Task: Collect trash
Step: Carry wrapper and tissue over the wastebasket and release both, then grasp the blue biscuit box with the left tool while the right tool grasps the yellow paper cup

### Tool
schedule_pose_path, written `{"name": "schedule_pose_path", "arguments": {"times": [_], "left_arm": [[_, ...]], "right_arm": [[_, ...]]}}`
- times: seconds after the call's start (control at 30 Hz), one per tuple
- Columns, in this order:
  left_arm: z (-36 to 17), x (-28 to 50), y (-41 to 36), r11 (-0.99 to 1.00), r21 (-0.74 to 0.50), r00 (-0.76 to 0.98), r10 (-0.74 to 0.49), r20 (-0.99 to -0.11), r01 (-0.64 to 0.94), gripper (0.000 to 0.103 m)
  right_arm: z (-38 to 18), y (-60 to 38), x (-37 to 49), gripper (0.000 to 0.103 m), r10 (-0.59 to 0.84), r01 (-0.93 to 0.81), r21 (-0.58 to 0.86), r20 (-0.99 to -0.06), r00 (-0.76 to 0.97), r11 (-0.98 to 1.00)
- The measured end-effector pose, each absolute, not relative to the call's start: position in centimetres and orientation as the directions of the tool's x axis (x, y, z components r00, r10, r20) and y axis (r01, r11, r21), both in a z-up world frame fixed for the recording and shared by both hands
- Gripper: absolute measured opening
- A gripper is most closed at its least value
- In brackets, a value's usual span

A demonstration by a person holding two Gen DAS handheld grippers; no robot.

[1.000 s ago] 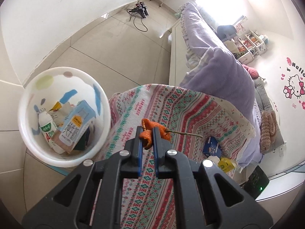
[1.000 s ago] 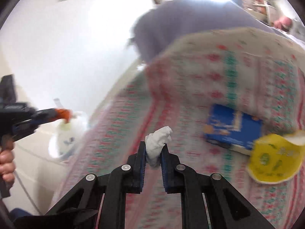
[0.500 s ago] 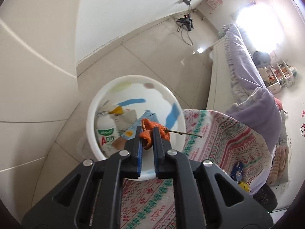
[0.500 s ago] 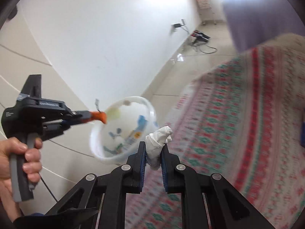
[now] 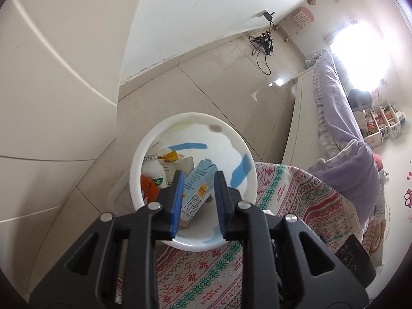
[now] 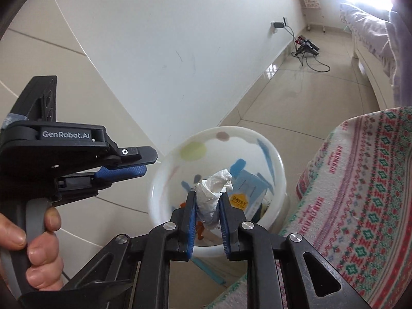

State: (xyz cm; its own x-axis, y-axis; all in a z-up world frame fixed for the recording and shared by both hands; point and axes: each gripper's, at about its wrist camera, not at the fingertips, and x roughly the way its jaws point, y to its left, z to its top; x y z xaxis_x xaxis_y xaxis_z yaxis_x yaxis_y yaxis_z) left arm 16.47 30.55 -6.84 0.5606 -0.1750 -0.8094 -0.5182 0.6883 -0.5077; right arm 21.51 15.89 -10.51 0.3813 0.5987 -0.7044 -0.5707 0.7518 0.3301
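A home bedroom: a bed point(image 5: 332, 108) with lilac bedding runs along the right of the frame, toy shelves point(image 5: 381, 123) and cartoon wall stickers point(image 5: 409, 195) at far right, tiled floor point(image 5: 206, 82).

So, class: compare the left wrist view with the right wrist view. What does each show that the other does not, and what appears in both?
Only the left wrist view: the left gripper from behind, jaws opening and empty, a white drink bottle in the bin, and toy shelves.

Only the right wrist view: the right gripper, jaws opening, with a crumpled white tissue between them, and a hand holding the left gripper from the side.

Both: the white bin, the orange peel inside it, the blue carton and the patterned cloth.
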Motion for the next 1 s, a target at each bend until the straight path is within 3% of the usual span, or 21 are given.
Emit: {"name": "schedule_pose_path", "arguments": {"times": [0.27, 0.43, 0.63, 0.7, 0.8, 1.0], "left_arm": [[-6.2, 16.5, 29.6, 0.705, -0.499, 0.571, -0.162, -0.805, -0.504, 0.024], [-5.6, 17.3, 27.2, 0.741, -0.495, 0.569, -0.187, -0.801, -0.454, 0.025], [-4.2, 18.6, 21.2, 0.83, -0.463, 0.562, -0.232, -0.794, -0.312, 0.037], [-3.9, 19.1, 18.9, 0.849, -0.46, 0.559, -0.256, -0.789, -0.259, 0.038], [-3.7, 20.0, 15.3, 0.876, -0.451, 0.528, -0.304, -0.793, -0.173, 0.049], [-4.0, 20.5, 8.5, 0.869, -0.491, 0.462, -0.416, -0.784, -0.051, 0.052]], "right_arm": [[-11.2, 14.2, 21.7, 0.044, 0.599, -0.542, 0.354, -0.704, 0.382, 0.762], [-8.9, 10.5, 20.7, 0.047, 0.582, -0.521, 0.341, -0.698, 0.417, 0.782], [-5.8, 2.9, 19.7, 0.053, 0.51, -0.436, 0.312, -0.717, 0.475, 0.844], [-4.6, -0.5, 19.6, 0.054, 0.468, -0.38, 0.301, -0.728, 0.501, 0.875], [-3.4, -4.8, 19.4, 0.057, 0.45, -0.303, 0.337, -0.736, 0.507, 0.892], [-2.9, -16.2, 16.8, 0.06, 0.389, -0.053, 0.424, -0.767, 0.511, 0.904]]}}
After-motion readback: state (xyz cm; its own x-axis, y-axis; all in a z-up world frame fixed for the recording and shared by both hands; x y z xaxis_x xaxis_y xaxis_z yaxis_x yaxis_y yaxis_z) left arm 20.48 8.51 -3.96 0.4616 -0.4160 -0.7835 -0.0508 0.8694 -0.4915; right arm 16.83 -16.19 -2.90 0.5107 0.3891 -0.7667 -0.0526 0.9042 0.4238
